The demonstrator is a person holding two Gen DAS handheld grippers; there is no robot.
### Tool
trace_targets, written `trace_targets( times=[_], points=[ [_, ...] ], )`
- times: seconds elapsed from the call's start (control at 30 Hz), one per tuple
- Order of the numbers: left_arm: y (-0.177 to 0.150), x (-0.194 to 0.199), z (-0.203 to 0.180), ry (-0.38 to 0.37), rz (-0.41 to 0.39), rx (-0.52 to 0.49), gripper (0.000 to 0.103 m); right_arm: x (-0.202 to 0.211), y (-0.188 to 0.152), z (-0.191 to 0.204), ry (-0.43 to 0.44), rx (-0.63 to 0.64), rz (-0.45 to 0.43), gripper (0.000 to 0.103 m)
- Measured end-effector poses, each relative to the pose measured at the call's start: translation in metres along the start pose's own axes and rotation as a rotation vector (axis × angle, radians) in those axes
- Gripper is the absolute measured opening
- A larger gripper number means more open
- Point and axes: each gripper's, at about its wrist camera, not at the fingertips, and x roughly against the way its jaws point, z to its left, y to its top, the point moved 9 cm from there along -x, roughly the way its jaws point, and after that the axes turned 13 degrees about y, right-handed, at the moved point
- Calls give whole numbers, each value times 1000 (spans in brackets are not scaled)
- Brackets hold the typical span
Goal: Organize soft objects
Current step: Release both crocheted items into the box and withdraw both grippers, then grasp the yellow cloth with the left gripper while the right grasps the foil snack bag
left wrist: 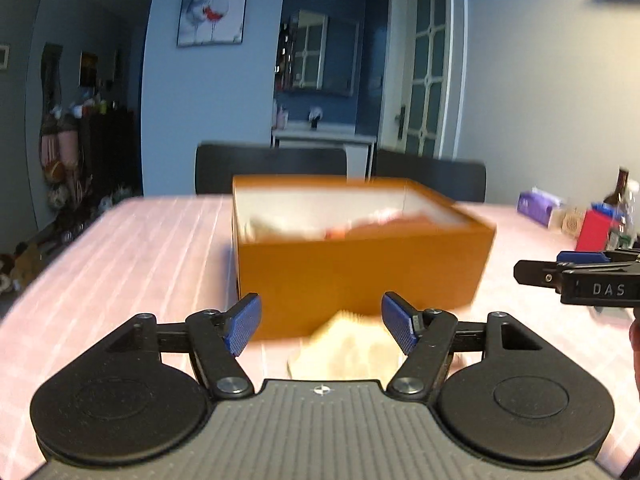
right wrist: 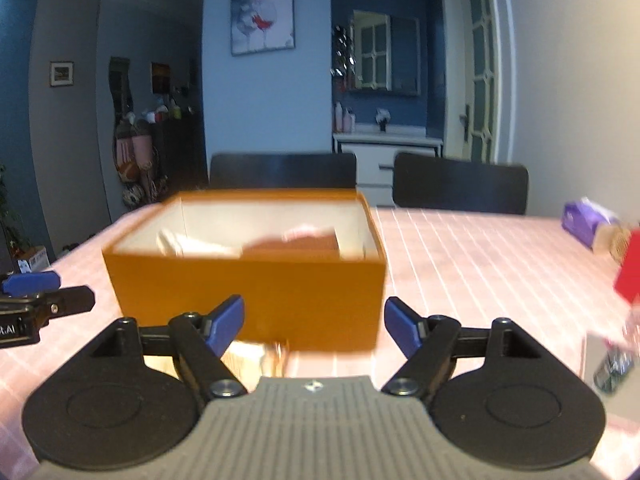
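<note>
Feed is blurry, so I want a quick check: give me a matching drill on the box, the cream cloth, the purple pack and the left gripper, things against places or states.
Things:
1. box
2. cream cloth
3. purple pack
4. left gripper

Places or states:
A. far right on the table
B. open, nothing held
C. on the table right in front of the box
D. orange, lid off, soft things inside

Pairs: 1-D, 2-C, 3-A, 4-B
</note>
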Motion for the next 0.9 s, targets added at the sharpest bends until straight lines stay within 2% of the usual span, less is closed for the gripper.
trace_targets(
  times=[0.2, 0.37, 0.57, 0.7, 0.83, 0.9],
  points=[
    [-34, 7, -3, -9, 63, -51, 82, -8, -51, 8, 22, -23, 108, 76],
    [-49, 2, -8, -22, 106, -62, 84, -20, -67, 14, 44, -10, 154, 76],
    [-61, -7, -16, -22, 134, -122, 86, -24, -71, 13, 43, 9, 169, 76],
    [-63, -20, -29, -34, 150, -204, 87, -29, -71, 13, 41, 18, 187, 76],
    [-70, -39, -37, -45, 229, -235, 88, -37, -70, 15, 59, 17, 192, 76],
    [-73, -45, -37, -32, 241, -250, 88, -39, -70, 16, 65, 25, 198, 76]
  ],
)
